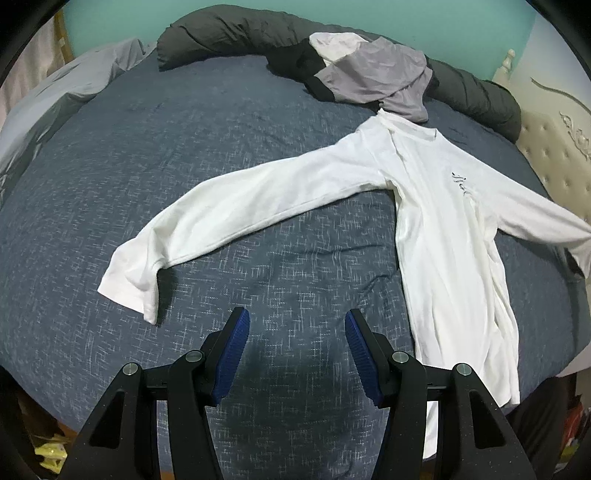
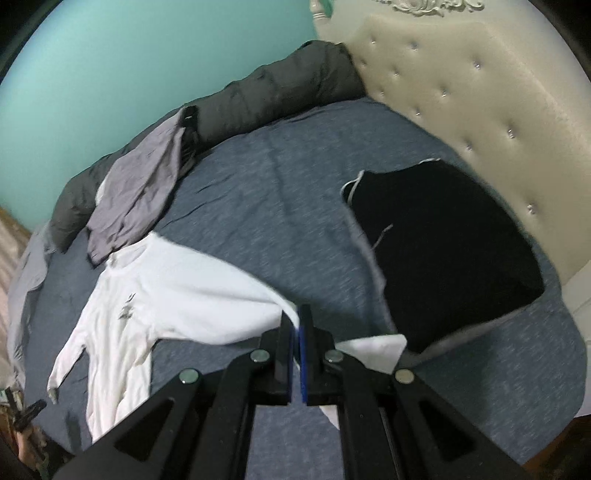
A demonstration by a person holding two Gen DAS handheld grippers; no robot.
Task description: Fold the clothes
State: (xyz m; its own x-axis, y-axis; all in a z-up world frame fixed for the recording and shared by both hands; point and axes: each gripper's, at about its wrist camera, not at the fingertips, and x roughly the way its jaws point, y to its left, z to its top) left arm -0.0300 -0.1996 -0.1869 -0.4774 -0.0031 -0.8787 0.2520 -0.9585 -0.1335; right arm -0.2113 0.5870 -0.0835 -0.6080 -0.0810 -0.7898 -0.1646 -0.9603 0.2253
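A white long-sleeved shirt lies front up on the blue bedspread, its body running toward the near edge of the bed and one sleeve stretched flat across the cover, the cuff lying near the left gripper. That gripper hangs above bare bedspread with its blue pads apart and nothing between them; it touches no cloth. The right gripper has its jaws pressed together on the shirt's other sleeve, which rises from the shoulder to the pads, with the cuff end showing behind the fingers. A grey garment lies bunched at the shirt's collar, resting partly on a dark rolled quilt along the far side. A folded black garment sits near the cream tufted headboard, apart from the shirt. The right wrist view is blurred.
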